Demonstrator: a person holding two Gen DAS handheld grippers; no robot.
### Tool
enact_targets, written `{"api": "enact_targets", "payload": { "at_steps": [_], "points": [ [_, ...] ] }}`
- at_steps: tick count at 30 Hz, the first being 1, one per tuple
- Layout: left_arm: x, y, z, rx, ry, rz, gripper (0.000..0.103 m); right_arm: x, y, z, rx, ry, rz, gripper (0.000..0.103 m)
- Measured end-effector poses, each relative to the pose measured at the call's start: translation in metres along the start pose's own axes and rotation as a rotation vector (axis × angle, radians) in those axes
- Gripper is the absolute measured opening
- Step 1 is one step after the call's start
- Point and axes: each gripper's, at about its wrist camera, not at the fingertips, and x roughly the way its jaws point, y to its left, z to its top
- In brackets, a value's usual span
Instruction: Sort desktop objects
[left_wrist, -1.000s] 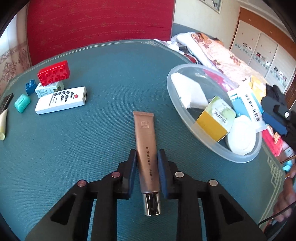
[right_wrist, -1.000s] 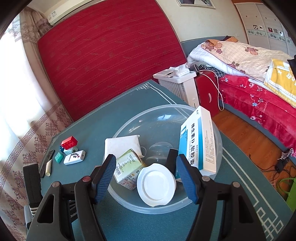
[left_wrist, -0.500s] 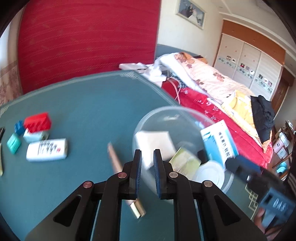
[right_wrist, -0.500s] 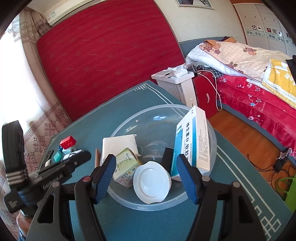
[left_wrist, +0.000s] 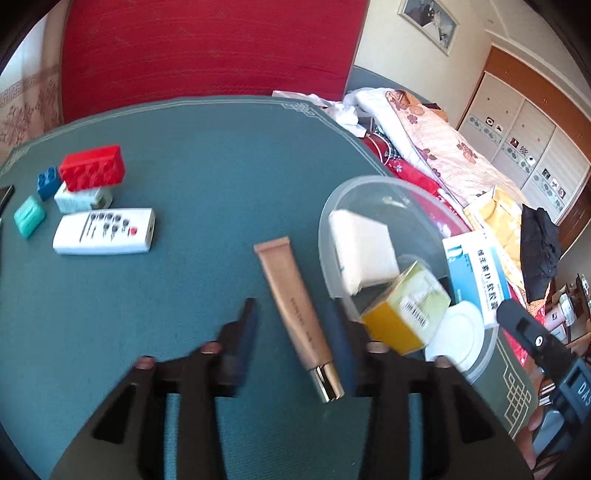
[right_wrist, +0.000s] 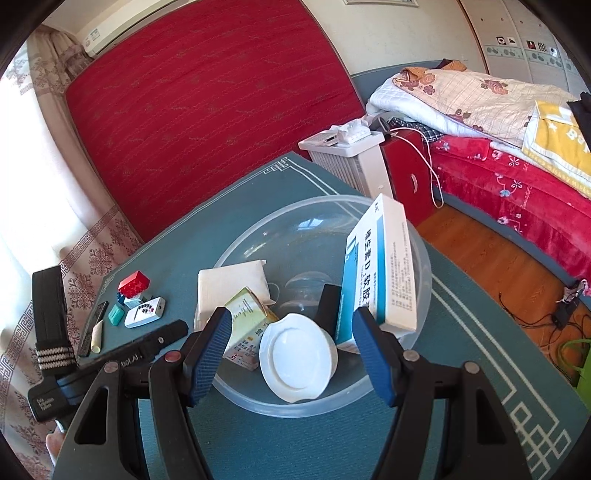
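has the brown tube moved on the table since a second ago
Yes. The brown tube now lies slanted, its gold cap swung toward the clear bowl; earlier it lay straight, farther from it. The left gripper is opening around it.

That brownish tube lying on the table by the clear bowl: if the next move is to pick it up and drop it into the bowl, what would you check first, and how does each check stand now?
1. Tube lies between the fingers of the left gripper: ok.
2. Pads pressing on the tube: not ok; the jaws are opening and a gap shows on both sides.
3. Tube lined up with the fingers: not ok; it lies slanted, its cap end close to the right-hand finger.
4. Free room in the bowl: ok; the far side is bare.
5. Right gripper out of the way: not ok; it hangs open over the bowl's near rim.
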Motion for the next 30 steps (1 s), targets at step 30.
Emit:
{"api": "enact_targets", "payload": {
  "at_steps": [30],
  "points": [
    [0.025, -0.006, -0.001, 0.121, 0.005, 0.105, 0.021, -0.003, 0.006, -0.002, -0.024, -0.022, -0.025, 0.072]
  ]
}}
